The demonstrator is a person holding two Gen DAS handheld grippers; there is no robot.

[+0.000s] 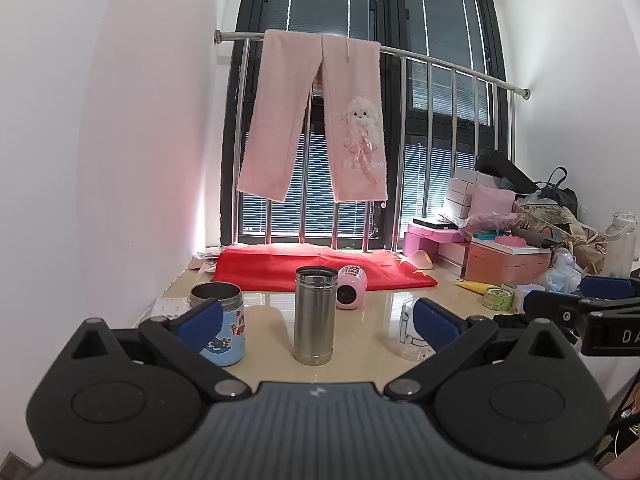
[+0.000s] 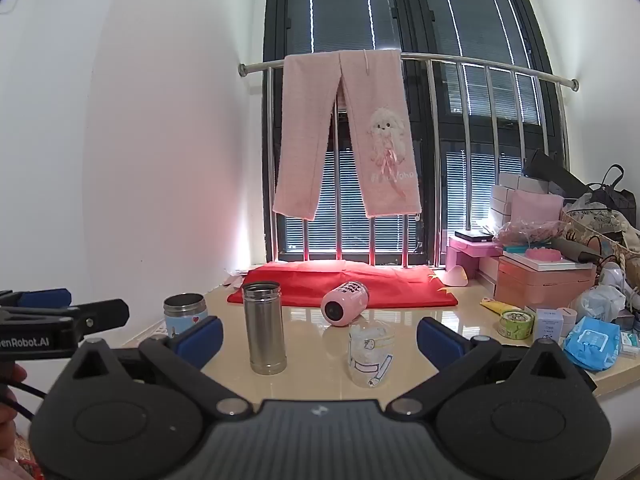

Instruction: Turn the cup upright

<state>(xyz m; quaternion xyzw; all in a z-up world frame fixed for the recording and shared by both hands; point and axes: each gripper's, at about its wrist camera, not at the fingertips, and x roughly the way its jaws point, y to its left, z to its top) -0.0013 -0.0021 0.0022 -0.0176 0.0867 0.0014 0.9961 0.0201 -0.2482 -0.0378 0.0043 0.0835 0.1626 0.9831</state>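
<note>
A pink cup (image 2: 345, 304) lies on its side at the front edge of a red cloth (image 2: 344, 280), its mouth toward me; it also shows in the left wrist view (image 1: 351, 287). A steel cup (image 1: 315, 316) (image 2: 265, 328), a blue cartoon cup (image 1: 220, 320) (image 2: 185, 314) and a clear glass cup (image 2: 370, 354) (image 1: 412, 332) stand upright on the beige table (image 2: 312, 372). My left gripper (image 1: 316, 322) is open and empty, short of the steel cup. My right gripper (image 2: 320, 338) is open and empty, near the glass cup.
Boxes, bags and packets (image 2: 552, 280) crowd the table's right side. A green tape roll (image 2: 516, 322) and blue wipes pack (image 2: 592, 342) lie there. Pink trousers (image 2: 348, 136) hang on a rail before the window. A white wall (image 2: 120, 160) is at left.
</note>
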